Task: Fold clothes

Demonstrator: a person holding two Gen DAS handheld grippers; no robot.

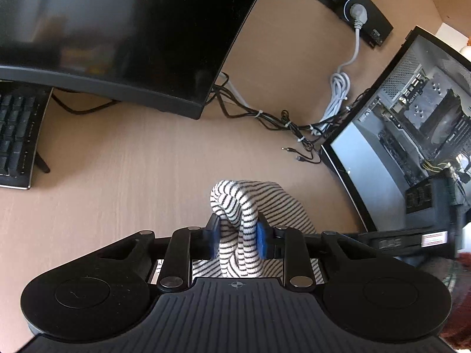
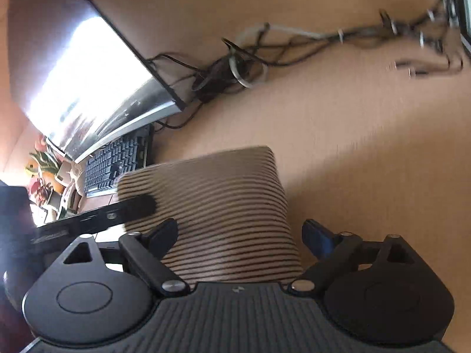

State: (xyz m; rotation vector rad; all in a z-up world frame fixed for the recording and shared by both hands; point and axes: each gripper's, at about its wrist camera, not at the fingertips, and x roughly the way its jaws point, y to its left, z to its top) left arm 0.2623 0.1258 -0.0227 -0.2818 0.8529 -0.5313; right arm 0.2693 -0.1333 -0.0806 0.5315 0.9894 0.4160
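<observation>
A white garment with thin black stripes [image 1: 250, 206] is bunched up between the blue pads of my left gripper [image 1: 239, 235], which is shut on a thick fold of it above the wooden desk [image 1: 132, 176]. In the right wrist view the same striped garment [image 2: 217, 206] lies flat and folded on the desk [image 2: 353, 147], blurred by motion. My right gripper [image 2: 240, 236] hangs just over it with its fingers spread wide and nothing between them. The left gripper's black body [image 2: 97, 217] reaches in from the left edge onto the cloth.
A dark monitor [image 1: 117, 29] and a keyboard [image 1: 14, 141] stand at the back left. A glass-sided computer case [image 1: 418, 135] stands at the right, with a tangle of cables [image 1: 279, 117] and a power strip [image 1: 353, 8] behind. A red sleeve [image 1: 459, 309] shows at the lower right.
</observation>
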